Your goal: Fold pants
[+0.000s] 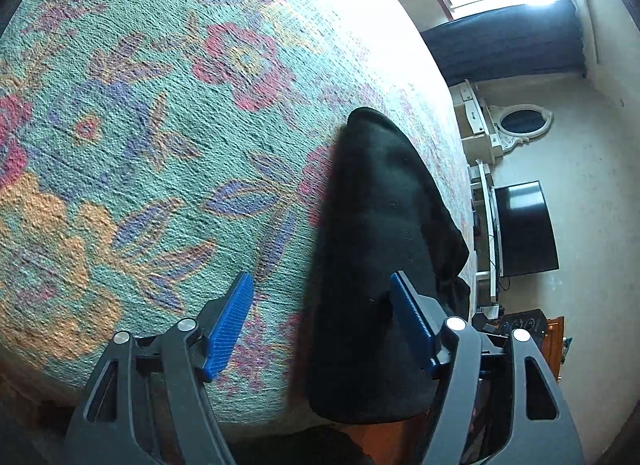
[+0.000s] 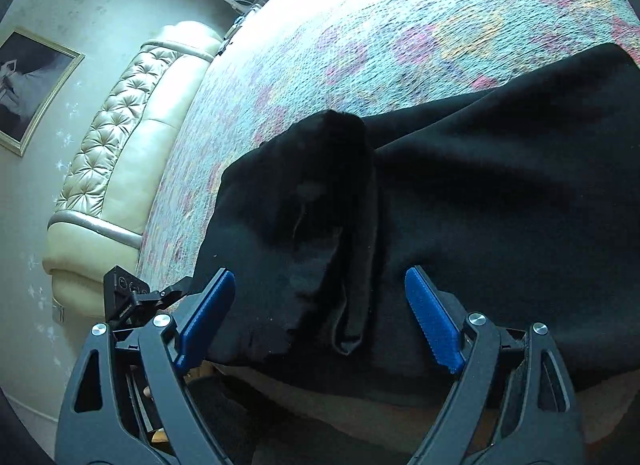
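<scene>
Nearest to me, my left gripper (image 1: pixel 322 299) stands with its 2 blue pads apart and nothing clamped between them; the right-hand pad sits over the edge of the black pants (image 1: pixel 372 233), but I see no cloth pinched. My right gripper (image 2: pixel 320 317) is also spread wide, its 2 pads framing the near hem of the pants (image 2: pixel 460 193) without pressing on the fabric.

Just past the pads, the pants lie on the floral bedspread (image 1: pixel 140 145), at the near edge of the bed, with some cloth hanging over that edge. From the right wrist view I see a doubled flap (image 2: pixel 332 193) lying over the main dark panel, with a loose seam or hem curled up at its near end. From the left wrist view the garment looks like 1 narrow dark strip running away from me.

I judge that at least 1 fold is in place, since layers overlap, but the bundle is long and uneven, so I expect 1 or 2 more folds plus some smoothing of that flap.

Further off are the tufted cream headboard (image 2: pixel 120 137), a framed picture (image 2: pixel 32 85), and on the other side a dark television (image 1: pixel 524 229) and an oval mirror (image 1: pixel 522 123).
</scene>
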Action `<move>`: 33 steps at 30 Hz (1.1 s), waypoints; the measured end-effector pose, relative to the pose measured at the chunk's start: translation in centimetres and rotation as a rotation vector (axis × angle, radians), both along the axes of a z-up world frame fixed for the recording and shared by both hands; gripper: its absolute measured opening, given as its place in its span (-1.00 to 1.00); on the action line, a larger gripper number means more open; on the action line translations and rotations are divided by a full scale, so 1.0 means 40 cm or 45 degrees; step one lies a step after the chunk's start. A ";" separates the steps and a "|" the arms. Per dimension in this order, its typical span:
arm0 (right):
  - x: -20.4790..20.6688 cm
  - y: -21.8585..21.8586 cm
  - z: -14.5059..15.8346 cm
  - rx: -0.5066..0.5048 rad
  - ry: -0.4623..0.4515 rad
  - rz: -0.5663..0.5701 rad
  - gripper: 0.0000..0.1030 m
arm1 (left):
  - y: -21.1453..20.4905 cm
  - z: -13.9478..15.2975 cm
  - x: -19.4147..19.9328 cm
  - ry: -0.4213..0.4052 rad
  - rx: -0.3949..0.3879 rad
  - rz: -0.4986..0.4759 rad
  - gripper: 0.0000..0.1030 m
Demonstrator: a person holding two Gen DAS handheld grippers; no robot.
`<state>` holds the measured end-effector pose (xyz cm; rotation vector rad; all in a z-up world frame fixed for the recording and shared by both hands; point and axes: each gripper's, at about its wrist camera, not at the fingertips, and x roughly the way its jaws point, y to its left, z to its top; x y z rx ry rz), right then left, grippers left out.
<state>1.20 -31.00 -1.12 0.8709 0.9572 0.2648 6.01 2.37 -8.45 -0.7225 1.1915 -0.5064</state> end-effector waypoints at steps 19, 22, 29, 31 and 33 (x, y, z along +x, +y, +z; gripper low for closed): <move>0.030 0.052 -0.018 -0.023 -0.004 0.072 -0.60 | -0.074 0.007 -0.010 -0.068 0.070 -0.027 0.68; 0.026 0.054 -0.005 -0.025 -0.015 0.062 -0.68 | -0.096 0.012 -0.012 -0.074 0.078 -0.027 0.69; -0.002 0.036 0.114 -0.142 -0.169 0.027 -0.78 | -0.117 0.017 -0.012 -0.070 0.108 -0.039 0.69; -0.014 0.022 0.154 -0.190 -0.212 0.014 -0.80 | -0.127 0.025 -0.011 -0.076 0.121 -0.049 0.69; -0.028 0.003 0.177 -0.223 -0.233 -0.004 -0.81 | -0.131 0.027 -0.009 -0.074 0.113 -0.048 0.69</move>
